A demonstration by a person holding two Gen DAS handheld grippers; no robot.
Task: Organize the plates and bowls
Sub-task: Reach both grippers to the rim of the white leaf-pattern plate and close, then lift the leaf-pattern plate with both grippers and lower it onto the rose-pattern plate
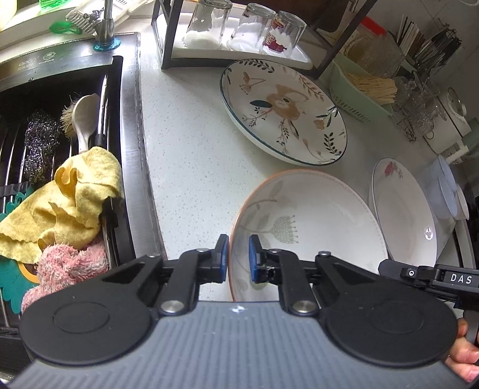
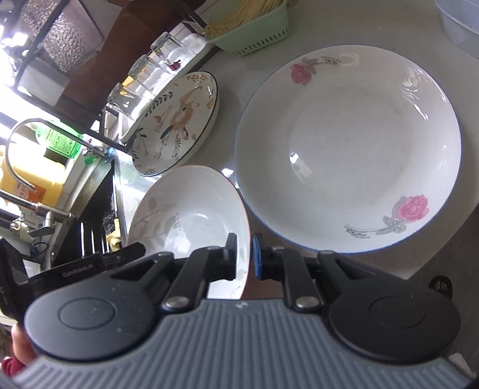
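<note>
The orange-rimmed bowl (image 1: 308, 227) is clamped by both tongs: left gripper (image 1: 239, 258) at its nine-o'clock rim, right gripper (image 2: 245, 258) at three.

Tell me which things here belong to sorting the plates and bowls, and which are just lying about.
Part of the job:
- orange-rimmed bowl, both claws on its rim
- leaf-patterned plate
- rose plate

Lying about:
- upturned glasses
- yellow cloth
- green basket
- white spoon
</note>
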